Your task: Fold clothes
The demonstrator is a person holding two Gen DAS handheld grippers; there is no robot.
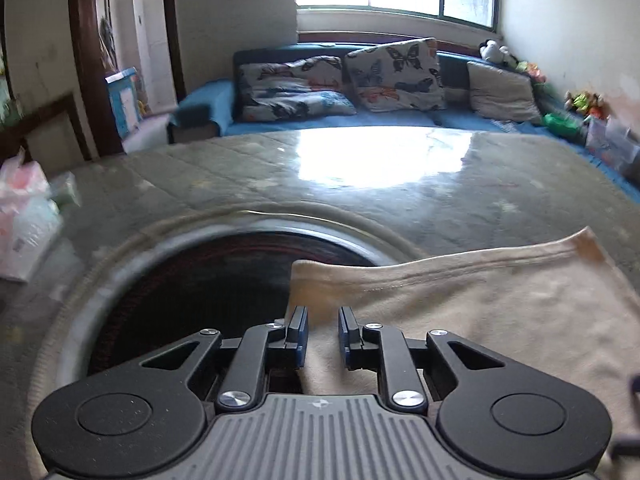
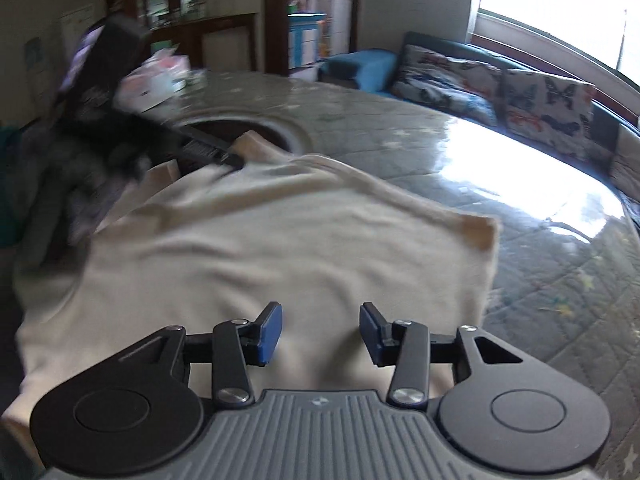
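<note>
The cream garment [image 2: 256,248] lies spread over the counter [image 2: 500,152], which wears a glossy quilted grey-green cover, and part of it hangs over the dark round opening [image 1: 192,280] sunk in that top. The cloth is soft, plain and pale, a little rumpled, with shallow creases running across it. A stitched hem [image 1: 460,270] runs along its far edge, ending in a corner that glows tan against the light. My left gripper [image 1: 323,334] sits at the garment's left edge, beside the opening; its jaws stand a narrow gap apart, with cloth below them and nothing pinched. My right gripper [image 2: 321,334] hangs over the near middle of the cloth, its jaws wider apart and empty. Blur hides any finer weave. Beyond the counter, butterfly cushions [image 1: 396,74] lean on a blue sofa [image 1: 208,100].
</note>
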